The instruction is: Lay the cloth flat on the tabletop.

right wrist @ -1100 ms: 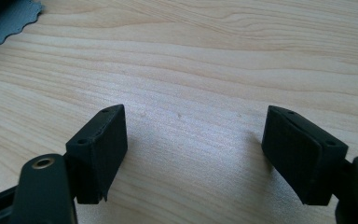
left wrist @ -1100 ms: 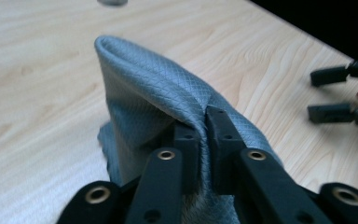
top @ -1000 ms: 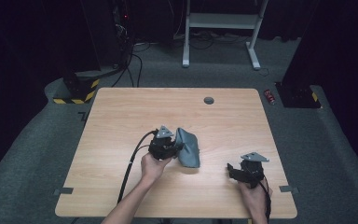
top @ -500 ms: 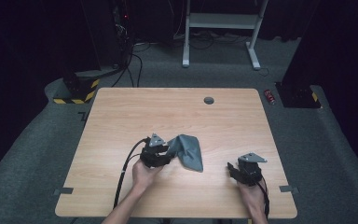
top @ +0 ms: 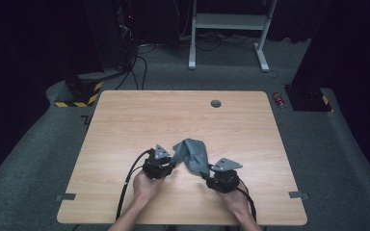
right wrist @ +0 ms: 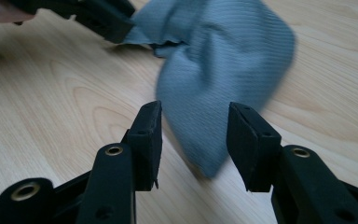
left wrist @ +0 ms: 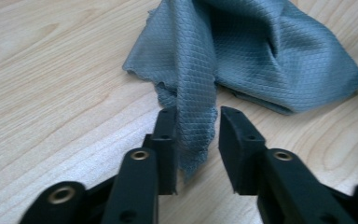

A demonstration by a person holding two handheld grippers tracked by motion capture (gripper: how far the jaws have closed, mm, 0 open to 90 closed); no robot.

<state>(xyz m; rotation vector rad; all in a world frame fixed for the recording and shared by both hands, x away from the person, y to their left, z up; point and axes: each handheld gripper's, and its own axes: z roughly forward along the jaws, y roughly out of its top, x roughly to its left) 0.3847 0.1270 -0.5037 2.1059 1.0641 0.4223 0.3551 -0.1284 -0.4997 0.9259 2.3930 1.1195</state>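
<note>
A grey cloth [top: 193,155] lies bunched near the middle of the desk [top: 125,120], towards the near edge, between the two hand-held grippers. Its woven, diamond-textured surface and loose folds suggest something light, soft and limp that will sag and trail when lifted, not slippery and not fragile; corners and hems look the best places to take hold, since the bulk would only crumple. The left hand-held gripper [left wrist: 193,123] has a narrow corner strip hanging between its jaws; the strip lies against the left jaw while a gap shows at the right one, so the jaws, which have just been closing, stand narrow but not clamped. The right hand-held gripper [right wrist: 193,128] straddles the cloth's near pointed end with its jaws half open and clear of the fabric on both sides; they too have just been closing. The desk is bare wood all round, with a small round hole [top: 216,103] far off, leaving ample room to spread the cloth left, right or away. The near edge is close to both hands.
</note>
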